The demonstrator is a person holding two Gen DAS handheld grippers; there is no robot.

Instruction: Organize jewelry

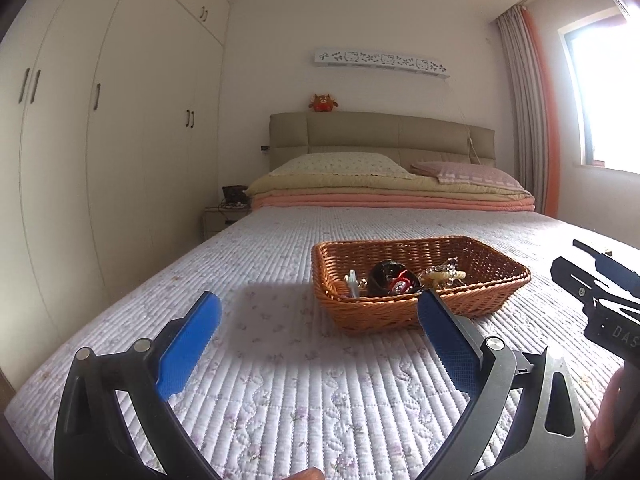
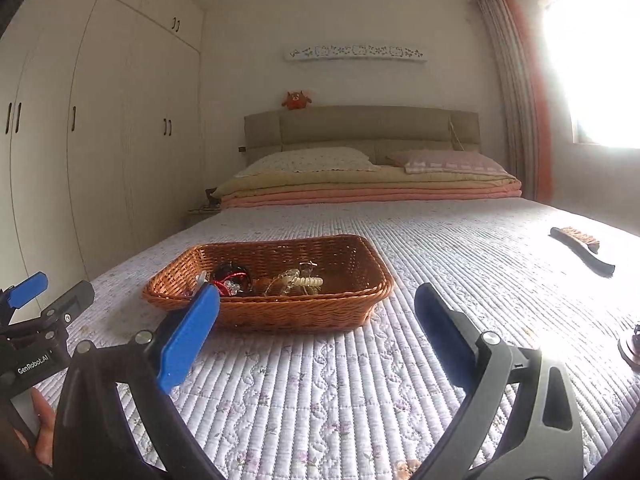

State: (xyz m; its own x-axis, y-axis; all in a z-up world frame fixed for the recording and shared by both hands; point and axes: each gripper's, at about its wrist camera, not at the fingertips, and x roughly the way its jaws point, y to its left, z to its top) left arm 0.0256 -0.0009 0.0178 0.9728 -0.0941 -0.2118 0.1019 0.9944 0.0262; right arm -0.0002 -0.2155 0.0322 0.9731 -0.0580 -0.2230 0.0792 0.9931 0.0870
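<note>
both sets of jaws stand wide apart with nothing between them.

from the left wrist view, the left gripper (image 1: 320,320) hovers low over the quilted bed (image 1: 280,380), its blue pads (image 1: 188,344) spread and empty. just ahead sits a wicker basket (image 1: 500,280) holding a jumble of jewelry (image 1: 392,278): a dark round piece with red on it, a clear piece, a pale coil-like piece and some sparkly bits, all heaped together. the right gripper (image 1: 600,300) shows at the right edge, beside the basket.

from the right wrist view, the right gripper (image 2: 316,316) also hangs empty, with the basket (image 2: 360,256) just ahead and slightly left of it. the jewelry (image 2: 296,280) lies in one tangle inside. a dark brush (image 2: 580,250) rests on the bed (image 2: 400,380) well off to the right, and a small round metal thing (image 2: 630,346) sits at the right edge.

as i judge it, nothing is sorted yet: every piece is in the basket and none is gripped, so the picking out and arranging is all still to do.
</note>
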